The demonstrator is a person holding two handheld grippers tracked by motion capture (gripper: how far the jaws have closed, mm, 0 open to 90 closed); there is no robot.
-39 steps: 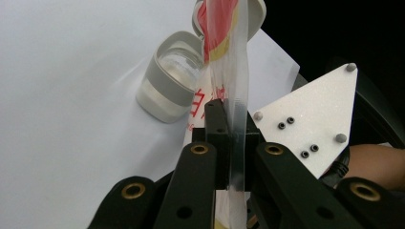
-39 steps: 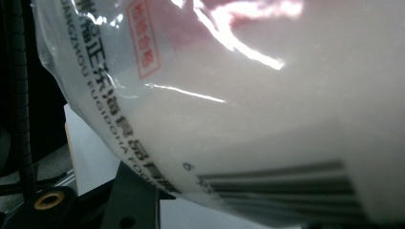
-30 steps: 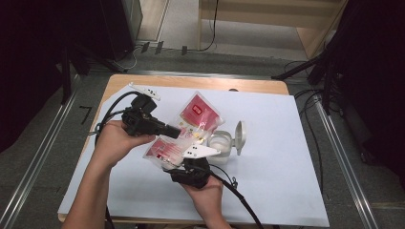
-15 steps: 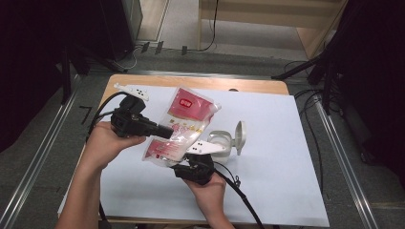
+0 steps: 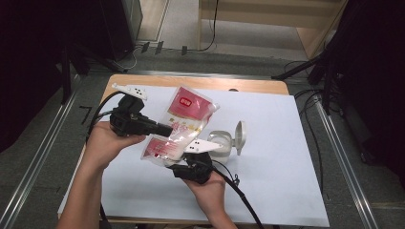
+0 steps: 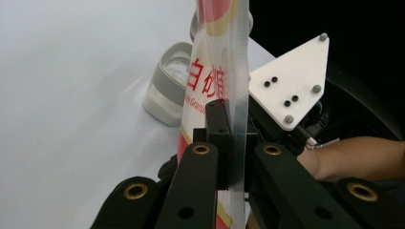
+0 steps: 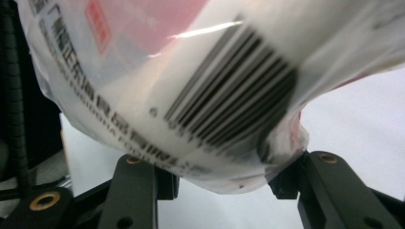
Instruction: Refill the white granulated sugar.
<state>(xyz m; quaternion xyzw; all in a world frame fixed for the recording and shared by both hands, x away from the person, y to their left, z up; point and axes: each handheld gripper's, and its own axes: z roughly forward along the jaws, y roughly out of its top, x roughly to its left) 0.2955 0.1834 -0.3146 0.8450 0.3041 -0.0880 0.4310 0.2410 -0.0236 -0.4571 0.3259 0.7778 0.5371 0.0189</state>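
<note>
Near the centre of the high view, the red-and-white sugar pouch [image 5: 184, 125] hangs above the bench [image 5: 277, 181], its long axis running from upper right down to lower left. The left gripper [image 5: 165, 129] comes in from the left with its jaws pressed together on the pouch's sealed side edge. The right gripper [image 5: 184, 164] sits under the lower end, jaws spread to either side of the pouch's barcoded bottom corner. An open grey-lidded container [image 5: 224, 143] stands just right of the pouch.
</note>
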